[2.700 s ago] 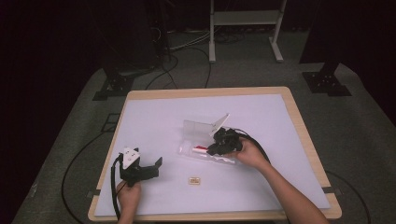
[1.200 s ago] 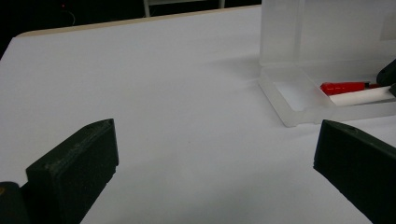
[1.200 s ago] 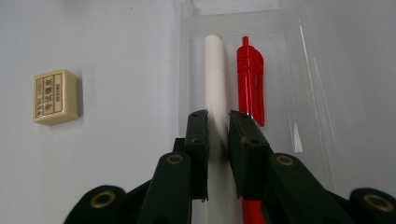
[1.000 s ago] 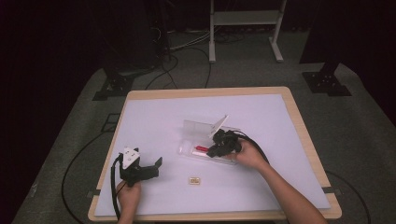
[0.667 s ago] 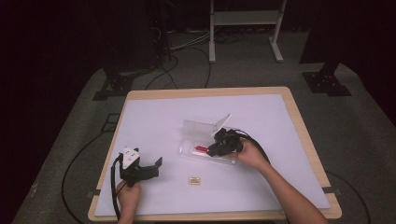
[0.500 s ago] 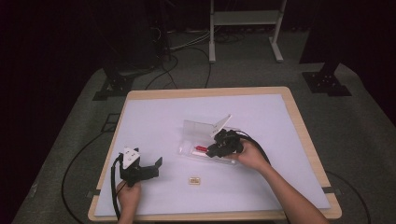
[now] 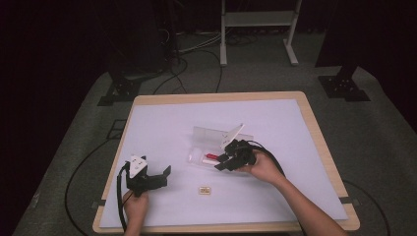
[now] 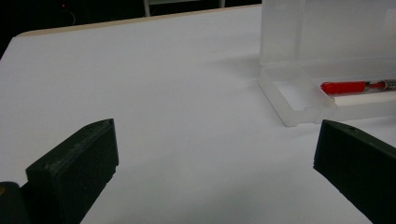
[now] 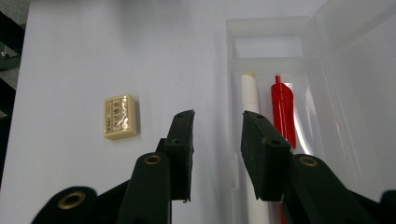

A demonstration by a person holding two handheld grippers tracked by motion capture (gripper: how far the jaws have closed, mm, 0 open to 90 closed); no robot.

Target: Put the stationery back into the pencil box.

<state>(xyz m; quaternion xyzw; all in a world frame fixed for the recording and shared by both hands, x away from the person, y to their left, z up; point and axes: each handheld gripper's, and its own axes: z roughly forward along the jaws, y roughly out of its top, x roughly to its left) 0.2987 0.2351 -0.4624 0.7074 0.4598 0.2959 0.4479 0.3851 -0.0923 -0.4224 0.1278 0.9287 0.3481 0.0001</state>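
I see the table (image 7: 162,118) first: a flat rectangular top under a matte white sheet, edged in pale wood, which keeps the small items easy to pick out.

Near its centre lies the clear case (image 7: 216,150), a shallow translucent plastic box with rounded corners. Its hinged lid (image 7: 235,132) stands tilted up on the far side, so I judge the tray is left accessible for loading. Inside, a red pen (image 9: 281,109) and a white pen (image 9: 250,100) lie side by side along the tray's length, both slim, smooth cylinders.

The right hand-held gripper (image 9: 217,123) hovers just above the near end of the case. Its black, coarse-textured jaws have just been opening and now stand released with nothing between them; the white pen lies directly below the gap. I judge this to be a release after placement.

The left hand-held gripper (image 7: 160,177) rests at the near left of the table, well apart from the case, jaws spread wide and empty, apparently parked.

The eraser (image 7: 204,189), a small cream block with a printed label, lies on the sheet near the front edge, between the two grippers.
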